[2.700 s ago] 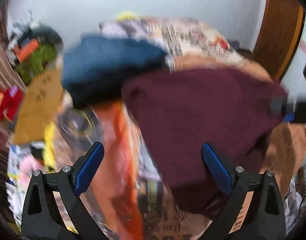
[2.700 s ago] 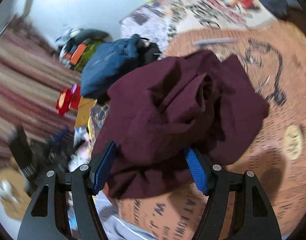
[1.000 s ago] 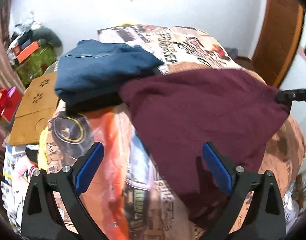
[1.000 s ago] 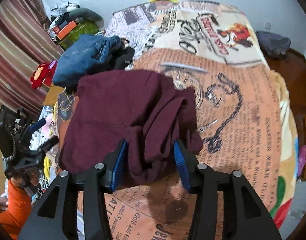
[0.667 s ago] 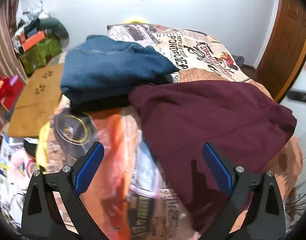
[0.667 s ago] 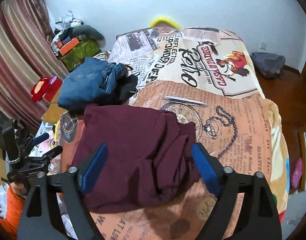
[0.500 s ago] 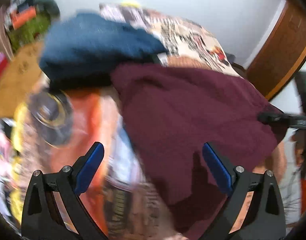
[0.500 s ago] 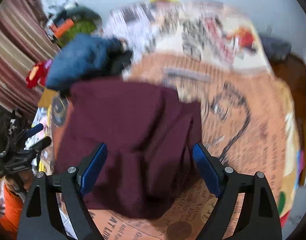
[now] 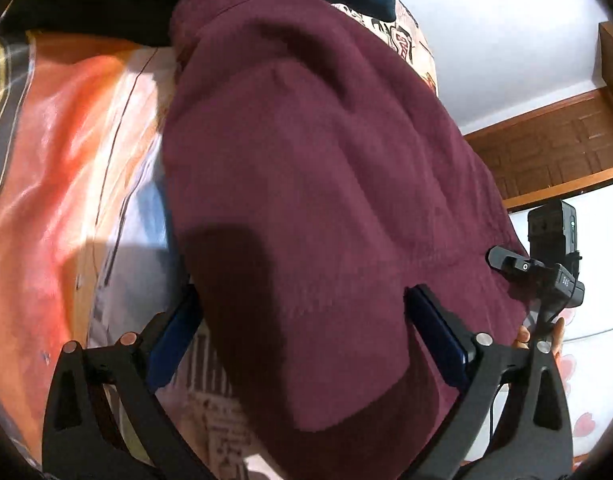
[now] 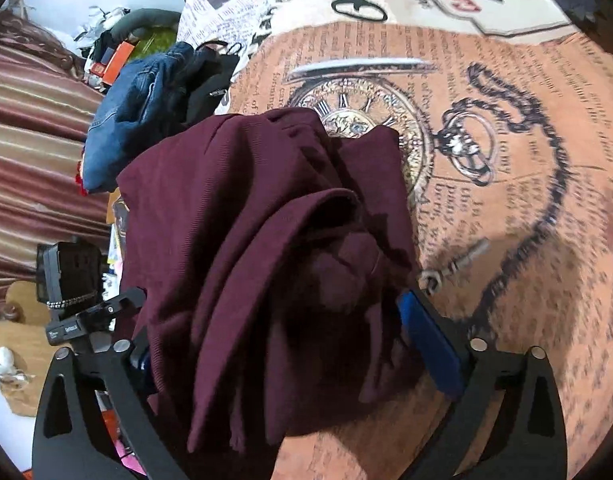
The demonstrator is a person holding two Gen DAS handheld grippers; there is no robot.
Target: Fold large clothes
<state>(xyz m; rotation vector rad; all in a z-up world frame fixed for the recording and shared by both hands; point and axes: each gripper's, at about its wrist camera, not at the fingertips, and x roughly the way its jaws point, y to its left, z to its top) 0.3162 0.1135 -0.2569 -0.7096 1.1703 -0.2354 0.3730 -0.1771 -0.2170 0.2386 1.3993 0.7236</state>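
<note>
A maroon garment (image 9: 326,168) lies bunched on the printed bedspread (image 10: 506,160). My left gripper (image 9: 302,320) is open, its blue pads either side of the garment's near edge. My right gripper (image 10: 274,332) is open too, straddling the folded maroon heap (image 10: 266,240) from the other side. The right gripper also shows at the right edge of the left wrist view (image 9: 546,276), and the left gripper at the left of the right wrist view (image 10: 86,320).
A folded blue denim pile (image 10: 138,108) and a black garment (image 10: 210,80) lie beyond the maroon one. Orange printed bedding (image 9: 66,140) is to the left. A wooden door (image 9: 554,152) stands at the right, striped curtains (image 10: 30,128) and clutter (image 10: 114,52) at the left.
Both grippers have dropped close to the maroon garment and now straddle it. The right gripper let go of the cloth about a second ago and has stayed open since.
</note>
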